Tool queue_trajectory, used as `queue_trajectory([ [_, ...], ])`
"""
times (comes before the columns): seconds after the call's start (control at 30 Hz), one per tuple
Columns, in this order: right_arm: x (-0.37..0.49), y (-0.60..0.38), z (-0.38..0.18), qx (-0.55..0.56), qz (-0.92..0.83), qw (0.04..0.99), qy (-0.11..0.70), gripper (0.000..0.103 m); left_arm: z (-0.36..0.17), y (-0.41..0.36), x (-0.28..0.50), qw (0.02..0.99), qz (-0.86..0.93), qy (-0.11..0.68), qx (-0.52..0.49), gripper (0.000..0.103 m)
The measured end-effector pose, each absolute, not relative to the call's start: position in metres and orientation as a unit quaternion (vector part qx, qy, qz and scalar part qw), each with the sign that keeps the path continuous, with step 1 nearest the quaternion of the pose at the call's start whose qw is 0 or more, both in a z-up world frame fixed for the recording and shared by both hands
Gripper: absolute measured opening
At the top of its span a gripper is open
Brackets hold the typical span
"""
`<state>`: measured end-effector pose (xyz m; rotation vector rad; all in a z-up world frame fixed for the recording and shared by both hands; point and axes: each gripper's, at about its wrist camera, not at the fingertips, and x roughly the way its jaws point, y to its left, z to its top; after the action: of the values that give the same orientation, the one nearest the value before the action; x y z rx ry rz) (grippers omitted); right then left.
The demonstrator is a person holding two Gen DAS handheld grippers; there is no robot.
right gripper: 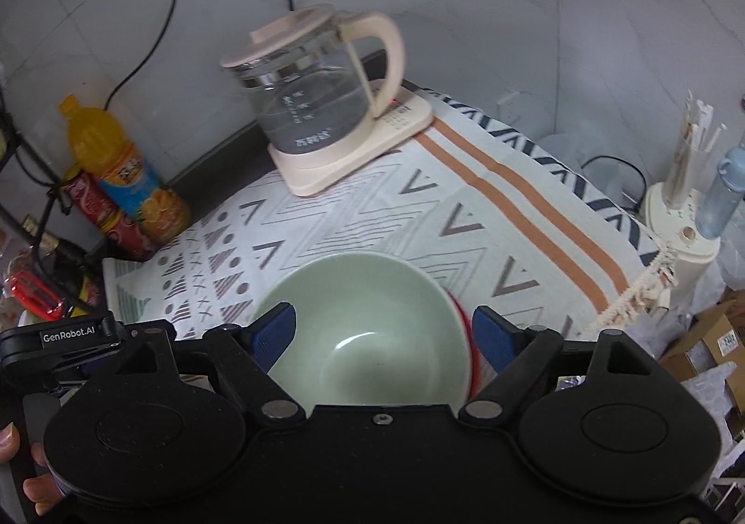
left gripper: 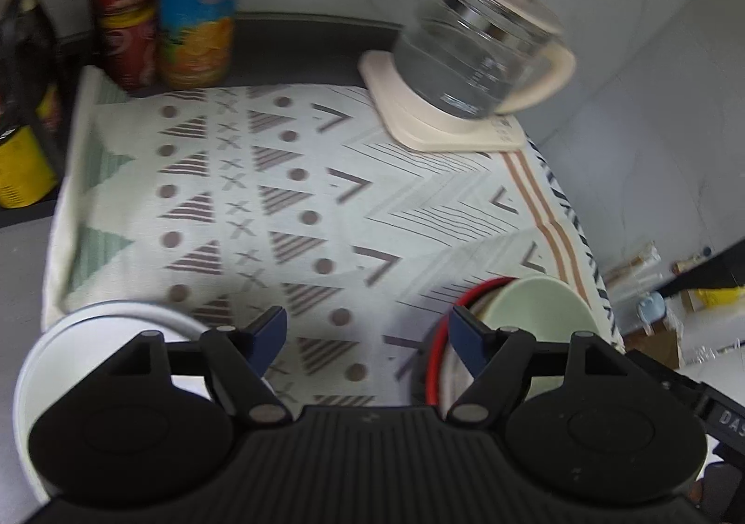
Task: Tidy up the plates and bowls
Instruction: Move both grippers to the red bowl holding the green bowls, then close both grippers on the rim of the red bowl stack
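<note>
A pale green bowl (right gripper: 363,324) sits on a red-rimmed plate (right gripper: 467,338) near the front of the patterned cloth (right gripper: 465,217). My right gripper (right gripper: 384,331) hovers over it, open, its blue pads (right gripper: 274,331) standing either side of the bowl without pressing it. In the left wrist view the same green bowl (left gripper: 535,314) and red-rimmed plate (left gripper: 435,347) lie to the right of my left gripper (left gripper: 368,333). That gripper is open over bare cloth (left gripper: 326,207). A white dish (left gripper: 84,342) lies partly hidden under its left side.
A glass kettle (right gripper: 316,105) on a cream base stands at the back of the cloth. An orange juice bottle (right gripper: 121,179) and red cans (right gripper: 107,217) stand at the back left. Right of the cloth's edge are a cream stand with straws (right gripper: 684,207) and cardboard boxes (right gripper: 717,342).
</note>
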<state>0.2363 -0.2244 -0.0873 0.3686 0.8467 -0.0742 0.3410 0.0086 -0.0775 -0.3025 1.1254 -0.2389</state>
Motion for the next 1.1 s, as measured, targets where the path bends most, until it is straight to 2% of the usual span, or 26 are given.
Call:
queue_trajectory([
  [0.4,0.251,-0.247,-0.122,0.184,-0.045,0.869,0.456,0.081,-0.113,-0.033,0.348,0.803,-0.12,0.572,-0.115,0.074],
  [0.6,0.259,-0.257,-0.149,0.194,-0.036,0.849,0.49,0.072,-0.13,-0.038,0.35,0.788,-0.106,0.594,-0.121,0.07],
  [0.7,0.263,-0.26,-0.16,0.201,-0.031,0.839,0.505,0.066,-0.137,-0.041,0.349,0.78,-0.104,0.604,-0.128,0.065],
  [0.77,0.265,-0.261,-0.166,0.202,-0.026,0.835,0.511,0.062,-0.144,-0.042,0.348,0.772,-0.099,0.613,-0.138,0.054],
  [0.9,0.266,-0.263,-0.179,0.211,-0.019,0.824,0.526,0.05,-0.152,-0.047,0.343,0.764,-0.104,0.617,-0.155,0.043],
  [0.93,0.266,-0.263,-0.183,0.214,-0.018,0.819,0.532,0.044,-0.153,-0.048,0.342,0.764,-0.106,0.616,-0.159,0.039],
  [1.0,0.266,-0.261,-0.188,0.221,-0.009,0.814,0.537,0.04,-0.154,-0.05,0.34,0.762,-0.113,0.615,-0.169,0.03],
  [1.1,0.264,-0.254,-0.189,0.213,0.008,0.818,0.535,0.036,-0.154,-0.053,0.339,0.764,-0.116,0.613,-0.166,0.03],
])
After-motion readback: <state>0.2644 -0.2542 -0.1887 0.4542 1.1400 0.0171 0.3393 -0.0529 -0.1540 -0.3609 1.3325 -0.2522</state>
